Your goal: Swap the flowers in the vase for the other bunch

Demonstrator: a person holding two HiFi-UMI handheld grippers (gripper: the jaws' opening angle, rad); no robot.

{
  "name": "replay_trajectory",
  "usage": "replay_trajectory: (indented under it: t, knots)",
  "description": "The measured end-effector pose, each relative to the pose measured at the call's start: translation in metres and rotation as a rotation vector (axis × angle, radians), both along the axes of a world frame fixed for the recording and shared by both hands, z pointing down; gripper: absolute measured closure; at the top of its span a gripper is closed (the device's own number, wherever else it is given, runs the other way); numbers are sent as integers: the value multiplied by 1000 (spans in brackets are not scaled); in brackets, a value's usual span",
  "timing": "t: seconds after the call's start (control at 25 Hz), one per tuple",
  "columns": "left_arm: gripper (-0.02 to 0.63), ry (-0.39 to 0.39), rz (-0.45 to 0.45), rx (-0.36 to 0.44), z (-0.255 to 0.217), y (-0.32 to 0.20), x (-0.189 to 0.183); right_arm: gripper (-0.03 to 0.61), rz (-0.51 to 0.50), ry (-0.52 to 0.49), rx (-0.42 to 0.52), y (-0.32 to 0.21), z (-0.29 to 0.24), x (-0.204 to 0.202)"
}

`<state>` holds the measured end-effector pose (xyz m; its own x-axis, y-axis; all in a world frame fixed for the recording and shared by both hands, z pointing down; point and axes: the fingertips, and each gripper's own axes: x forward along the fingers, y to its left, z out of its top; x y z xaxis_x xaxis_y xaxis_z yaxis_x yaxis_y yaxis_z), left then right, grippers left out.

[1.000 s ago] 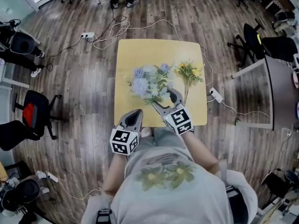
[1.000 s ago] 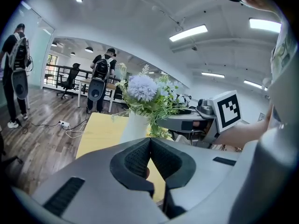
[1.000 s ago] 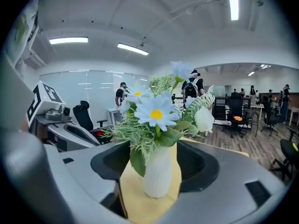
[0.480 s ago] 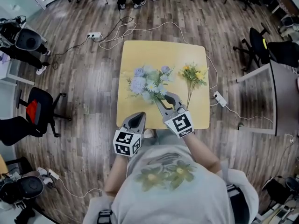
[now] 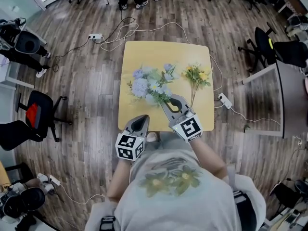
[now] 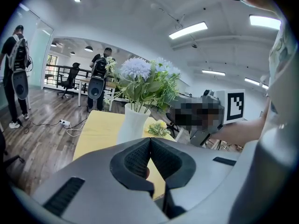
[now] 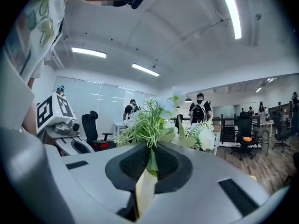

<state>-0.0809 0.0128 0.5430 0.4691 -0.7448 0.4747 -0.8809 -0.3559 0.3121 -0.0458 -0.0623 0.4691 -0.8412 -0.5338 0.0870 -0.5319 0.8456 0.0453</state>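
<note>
A bunch of blue and white flowers (image 5: 148, 84) stands at the middle of the yellow table (image 5: 144, 57). In the left gripper view its stems still sit in the mouth of the white vase (image 6: 133, 124). My right gripper (image 5: 168, 99) is shut on the bunch's green stems just under the blooms (image 7: 154, 118); the jaws (image 7: 150, 161) pinch a leaf and a pale stem. The other bunch, yellow (image 5: 196, 76), lies flat on the table to the right of the vase (image 6: 158, 129). My left gripper (image 5: 140, 120) hangs at the table's front edge, shut and empty (image 6: 150, 149).
Cables and a power strip (image 5: 93, 36) lie on the wood floor behind the table, another strip (image 5: 222, 100) at its right. Office chairs (image 5: 33, 117) stand to the left, a dark desk (image 5: 284, 95) to the right. People with backpacks stand in the background (image 7: 201, 108).
The right gripper's jaws, open around the blue bunch's base a second ago, have shut on its stems. The left gripper has stayed where it was.
</note>
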Motion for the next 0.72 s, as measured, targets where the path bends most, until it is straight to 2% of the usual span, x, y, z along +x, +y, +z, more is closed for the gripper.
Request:
replay_trajectory:
  t: [0.72]
  knots:
    - [597,-19,-6,25,-7,9,7,532,-44,-153,55,-7,-85,2]
